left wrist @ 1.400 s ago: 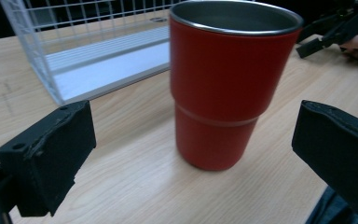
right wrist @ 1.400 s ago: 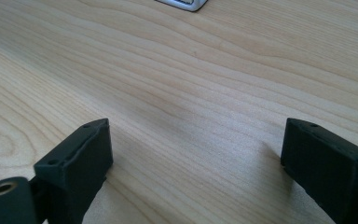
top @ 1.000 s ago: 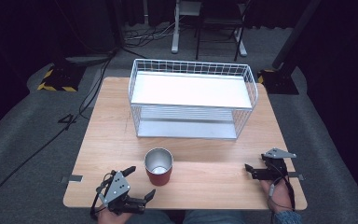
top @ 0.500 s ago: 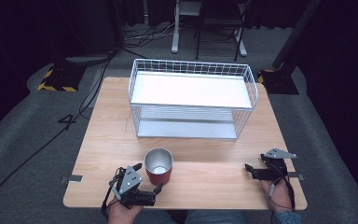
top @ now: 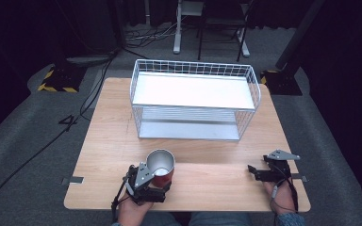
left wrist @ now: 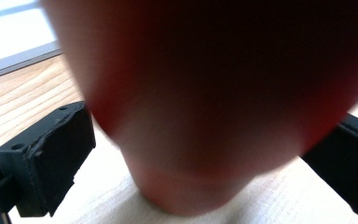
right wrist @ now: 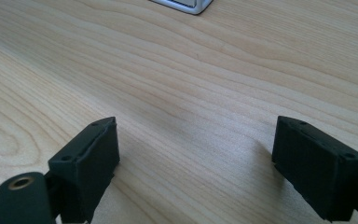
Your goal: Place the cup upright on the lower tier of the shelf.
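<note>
One red cup (top: 160,165) upright, inside bare, between spread left fingers (left wrist: 46,158), right fingers (right wrist: 88,163) narrowing, nothing held.

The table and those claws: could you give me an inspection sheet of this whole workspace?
Surface: wooden table, bare wood at the near edge.
Job's things: red cup with a metal inside, upright near the front edge.
Clutter: white wire basket rack at the far half.
Grippers: left claw has come in around the cup's base, a gap beside the pad; right claw rests on the table, jaws apart and just been closing on nothing.
Cables: one cable crosses the floor at left.
Surroundings: grey carpet, dark room, chair legs behind.
</note>
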A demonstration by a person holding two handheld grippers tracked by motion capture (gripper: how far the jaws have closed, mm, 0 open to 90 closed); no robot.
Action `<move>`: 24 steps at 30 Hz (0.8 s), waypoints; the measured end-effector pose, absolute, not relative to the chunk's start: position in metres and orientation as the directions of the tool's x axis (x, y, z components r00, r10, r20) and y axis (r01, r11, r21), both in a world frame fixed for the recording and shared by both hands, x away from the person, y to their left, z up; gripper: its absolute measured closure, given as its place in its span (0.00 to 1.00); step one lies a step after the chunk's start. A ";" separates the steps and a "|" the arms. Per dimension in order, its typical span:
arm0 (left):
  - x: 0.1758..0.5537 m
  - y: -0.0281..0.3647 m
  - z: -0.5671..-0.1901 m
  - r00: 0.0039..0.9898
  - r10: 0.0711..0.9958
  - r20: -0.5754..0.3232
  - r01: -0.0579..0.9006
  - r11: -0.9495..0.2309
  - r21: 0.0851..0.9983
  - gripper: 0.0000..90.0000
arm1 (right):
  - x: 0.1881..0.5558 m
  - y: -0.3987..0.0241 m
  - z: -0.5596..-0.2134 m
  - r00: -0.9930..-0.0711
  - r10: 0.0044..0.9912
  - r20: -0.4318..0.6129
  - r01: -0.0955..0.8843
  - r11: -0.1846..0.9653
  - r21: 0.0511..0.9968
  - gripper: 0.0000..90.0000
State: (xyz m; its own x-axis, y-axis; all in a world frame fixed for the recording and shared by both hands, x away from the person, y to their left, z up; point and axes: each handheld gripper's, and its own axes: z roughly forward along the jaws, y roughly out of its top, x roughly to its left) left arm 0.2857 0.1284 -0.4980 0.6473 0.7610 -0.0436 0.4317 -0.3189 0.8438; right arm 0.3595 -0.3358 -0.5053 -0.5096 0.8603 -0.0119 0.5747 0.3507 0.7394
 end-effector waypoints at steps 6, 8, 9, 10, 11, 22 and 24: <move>0.289 0.127 -0.499 0.627 0.778 -0.034 0.430 -0.309 0.849 0.00 | 0.360 -0.336 -0.505 -0.509 0.861 -0.015 0.572 0.352 0.741 0.17; 0.289 0.127 -0.499 0.623 0.781 -0.038 0.426 -0.299 0.854 0.01 | 0.360 -0.336 -0.505 -0.509 0.861 -0.016 0.572 0.352 0.741 0.17; 0.289 0.127 -0.500 0.622 0.782 -0.037 0.423 -0.295 0.857 0.02 | 0.359 -0.336 -0.505 -0.508 0.861 -0.017 0.571 0.352 0.741 0.17; 0.290 0.127 -0.500 0.622 0.783 -0.035 0.421 -0.296 0.857 0.04 | 0.359 -0.336 -0.505 -0.508 0.861 -0.018 0.571 0.352 0.742 0.17; 0.290 0.127 -0.500 0.625 0.780 -0.040 0.422 -0.294 0.857 0.06 | 0.359 -0.336 -0.505 -0.506 0.862 -0.018 0.571 0.351 0.742 0.17; 0.290 0.125 -0.500 0.647 0.760 -0.063 0.423 -0.289 0.859 0.18 | 0.359 -0.336 -0.505 -0.503 0.864 -0.021 0.570 0.350 0.744 0.18; 0.290 0.125 -0.500 0.645 0.761 -0.062 0.423 -0.290 0.858 0.18 | 0.359 -0.336 -0.505 -0.502 0.865 -0.024 0.570 0.351 0.743 0.18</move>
State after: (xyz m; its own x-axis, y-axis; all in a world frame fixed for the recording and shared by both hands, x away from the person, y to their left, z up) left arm 0.2898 0.1253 -0.4995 0.6454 0.7613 -0.0615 0.4235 -0.2897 0.8584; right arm 0.3587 -0.3358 -0.5050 -0.5016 0.8648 -0.0235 0.5698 0.3507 0.7432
